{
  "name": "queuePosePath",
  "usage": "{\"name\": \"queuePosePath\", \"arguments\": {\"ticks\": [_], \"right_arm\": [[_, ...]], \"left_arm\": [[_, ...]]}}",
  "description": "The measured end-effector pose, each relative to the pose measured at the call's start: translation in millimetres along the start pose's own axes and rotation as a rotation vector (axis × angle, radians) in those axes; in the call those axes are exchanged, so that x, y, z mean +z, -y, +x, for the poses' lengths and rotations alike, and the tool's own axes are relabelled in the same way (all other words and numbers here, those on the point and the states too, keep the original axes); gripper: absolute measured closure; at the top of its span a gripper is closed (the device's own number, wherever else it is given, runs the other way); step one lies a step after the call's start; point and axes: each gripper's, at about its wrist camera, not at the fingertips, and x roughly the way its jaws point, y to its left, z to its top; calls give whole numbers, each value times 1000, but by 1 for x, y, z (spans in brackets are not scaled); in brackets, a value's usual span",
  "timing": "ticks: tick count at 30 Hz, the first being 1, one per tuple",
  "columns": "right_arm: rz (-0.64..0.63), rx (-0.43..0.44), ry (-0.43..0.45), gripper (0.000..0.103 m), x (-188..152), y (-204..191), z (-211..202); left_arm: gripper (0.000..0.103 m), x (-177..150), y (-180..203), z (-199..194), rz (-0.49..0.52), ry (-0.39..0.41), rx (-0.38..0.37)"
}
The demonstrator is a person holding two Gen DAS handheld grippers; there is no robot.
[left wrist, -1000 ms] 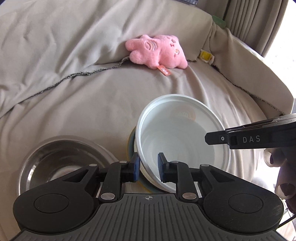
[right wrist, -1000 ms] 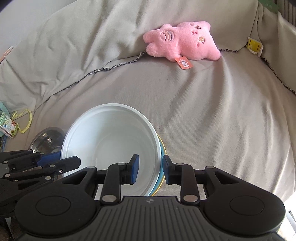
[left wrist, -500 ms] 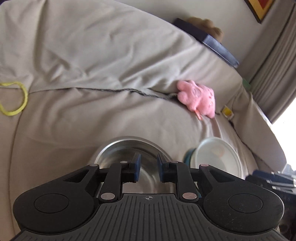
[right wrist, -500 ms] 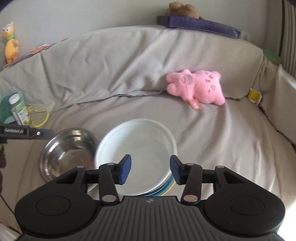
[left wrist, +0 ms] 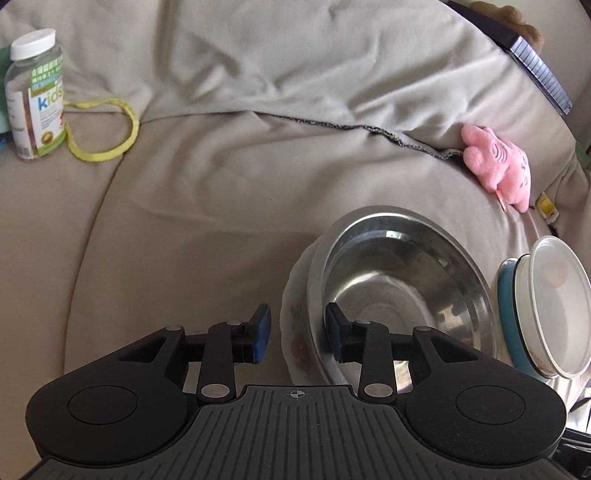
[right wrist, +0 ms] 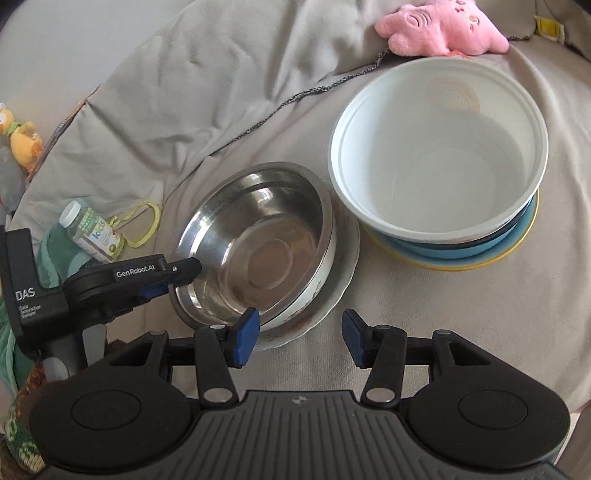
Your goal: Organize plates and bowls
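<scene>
Nearest, the left tool (left wrist: 298,334) has its jaws opening, astride the near rim of the steel bowl (left wrist: 399,291) and the flowered plate (left wrist: 291,325) under it, pads not yet pressing. The right tool (right wrist: 300,338) stands half open and empty, over the plate's edge on the sofa cover (right wrist: 406,295). To do this well, I'd say the left pads should bite only the steel rim, not the plate, and lift straight up so the plate stays put. Just beyond sits the white bowl (right wrist: 439,147) stacked on a blue plate (right wrist: 424,251) and a yellow-rimmed plate (right wrist: 480,263). Farther back lies a pink plush toy (right wrist: 443,26).
</scene>
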Motion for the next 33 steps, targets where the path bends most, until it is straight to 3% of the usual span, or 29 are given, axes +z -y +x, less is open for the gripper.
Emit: {"name": "queuePosePath", "arguments": {"ticks": [4,13,25,33], "right_arm": [[80,-18,29,48,-1,3,19],[110,0,-24,43,5,5,54],[37,-36,-11,42,6,-15,66],[10,22,-47,42,13,-16,73]], "left_arm": [[63,-6,0,10,-18,-12,1],[63,-13,1,28,-60,-69,-36],[65,2,-8,32,-87,-65,-34],[65,7,-16,34,-104,-41,-21]]}}
